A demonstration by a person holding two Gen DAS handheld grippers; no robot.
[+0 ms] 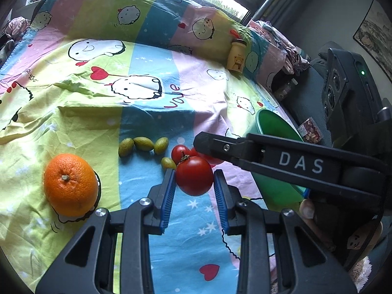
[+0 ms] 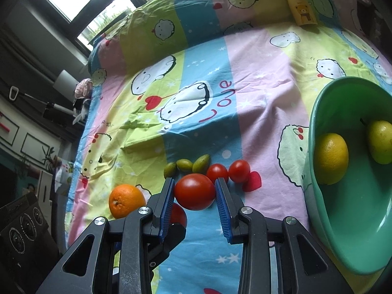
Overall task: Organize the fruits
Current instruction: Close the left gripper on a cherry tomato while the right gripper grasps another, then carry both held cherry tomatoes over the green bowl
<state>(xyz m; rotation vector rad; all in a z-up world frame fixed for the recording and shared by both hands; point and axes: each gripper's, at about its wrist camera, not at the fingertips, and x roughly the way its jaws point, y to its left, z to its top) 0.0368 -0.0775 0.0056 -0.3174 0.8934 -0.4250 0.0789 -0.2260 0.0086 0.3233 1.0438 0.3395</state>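
Observation:
A large red tomato (image 1: 194, 175) lies on the cartoon bedsheet, and my left gripper (image 1: 194, 177) has its blue fingers on either side of it. In the right wrist view a large red tomato (image 2: 194, 191) sits between the fingers of my right gripper (image 2: 194, 183), touching both pads. Two smaller tomatoes (image 2: 227, 171) and several green olives (image 2: 187, 165) lie just behind. An orange (image 1: 70, 183) lies to the left; it also shows in the right wrist view (image 2: 126, 200). A green bowl (image 2: 316, 112) on the right holds a lemon (image 2: 330, 158) and a green fruit (image 2: 381, 142). The right gripper's body (image 1: 301, 164) crosses the left wrist view.
A yellow bear bottle (image 1: 236, 56) stands at the far side by the raised pillow edge; it also shows in the right wrist view (image 2: 301, 6). A black speaker (image 1: 343, 83) and clutter sit off the bed's right side. Windows are behind.

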